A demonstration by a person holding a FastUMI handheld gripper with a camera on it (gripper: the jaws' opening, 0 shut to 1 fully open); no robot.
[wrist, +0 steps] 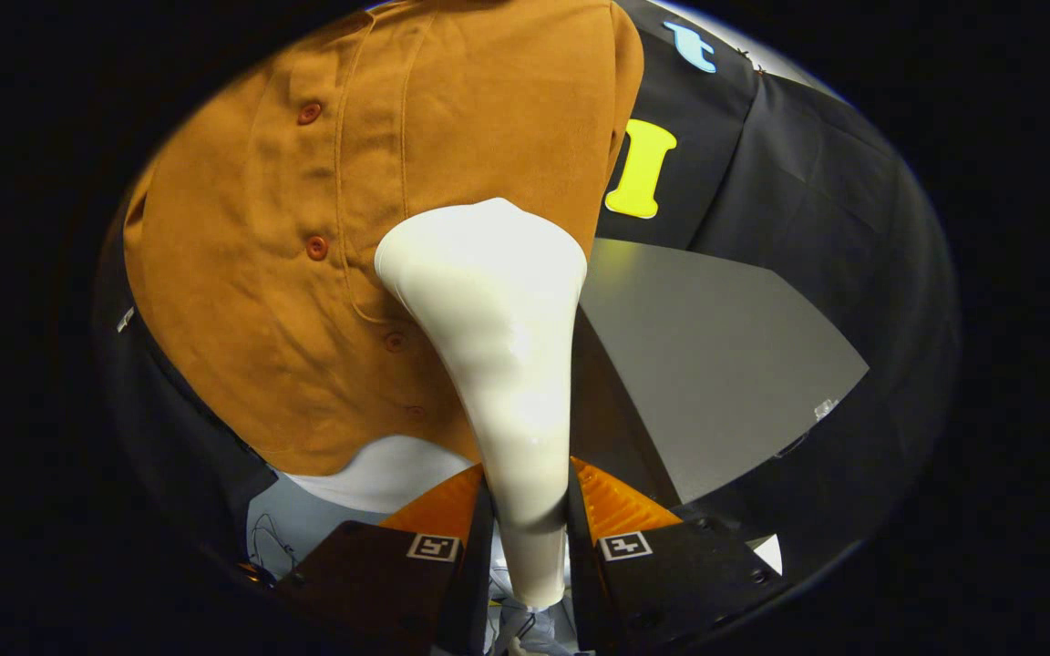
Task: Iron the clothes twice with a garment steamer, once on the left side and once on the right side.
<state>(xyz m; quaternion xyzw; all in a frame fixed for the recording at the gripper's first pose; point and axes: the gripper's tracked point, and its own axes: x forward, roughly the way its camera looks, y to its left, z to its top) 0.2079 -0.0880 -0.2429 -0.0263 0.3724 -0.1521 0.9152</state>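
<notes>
A brown button-front shirt (324,228) hangs ahead of me, with several round buttons down its placket and a white layer (379,474) showing under its hem. A cream-white garment steamer (498,346) rises between my fingers, its handle clamped on both sides. Its wide head lies against the shirt just right of the button line, around the shirt's lower middle. My gripper (527,510) is shut on the steamer's handle. The steamer's head hides the cloth behind it.
A grey table top (716,364) lies to the right of the shirt, beyond the fingers. Black cloth wall (817,173) closes off the back and right. A thin cable (270,538) lies on a pale surface below the shirt's hem.
</notes>
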